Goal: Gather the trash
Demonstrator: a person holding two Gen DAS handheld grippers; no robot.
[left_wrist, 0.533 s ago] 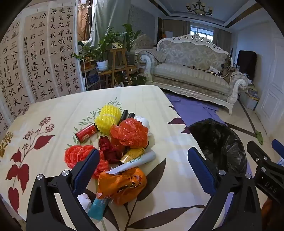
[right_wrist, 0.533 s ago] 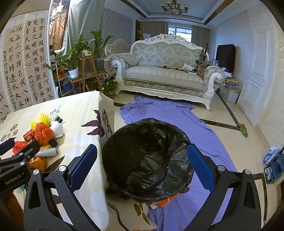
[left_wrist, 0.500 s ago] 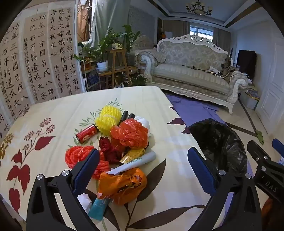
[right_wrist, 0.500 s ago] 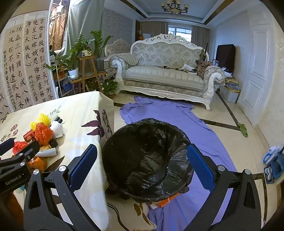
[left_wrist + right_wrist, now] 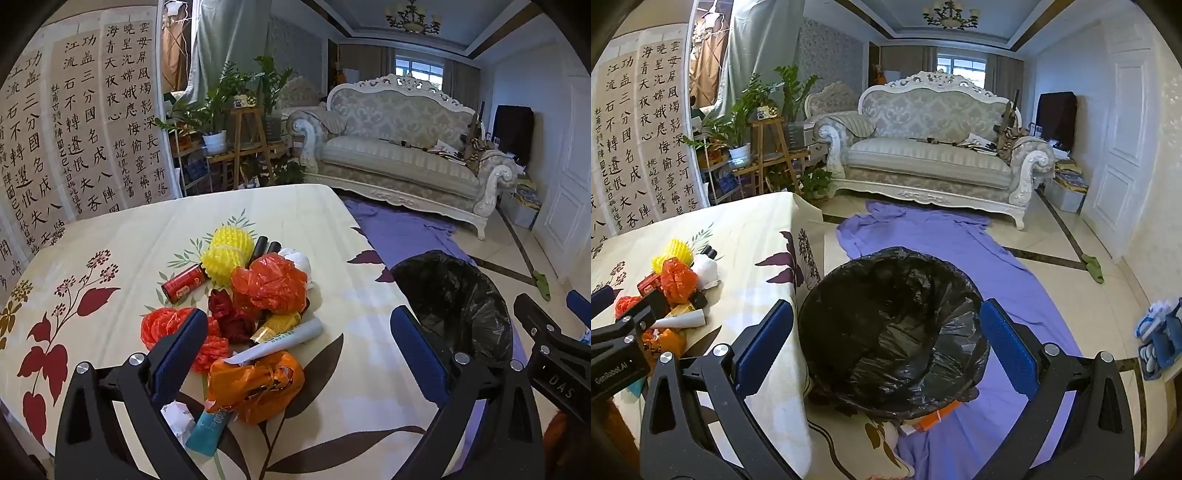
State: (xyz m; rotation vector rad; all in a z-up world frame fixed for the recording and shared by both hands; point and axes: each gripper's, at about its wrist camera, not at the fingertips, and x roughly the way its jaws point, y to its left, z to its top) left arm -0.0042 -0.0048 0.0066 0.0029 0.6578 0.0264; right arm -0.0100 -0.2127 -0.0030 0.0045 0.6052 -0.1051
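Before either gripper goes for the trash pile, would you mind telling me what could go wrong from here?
1. The pile is tangled: pulling the orange bag may drag the white tube lying on it.
2. The red can lies on its side and could roll if nudged.
3. The bin stands off the table edge, so a loosely held piece may drop onto the purple cloth.

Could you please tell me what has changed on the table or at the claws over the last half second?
Nothing has visibly changed: both claws remain wide open and empty, and the trash pile and the bin lie as before.
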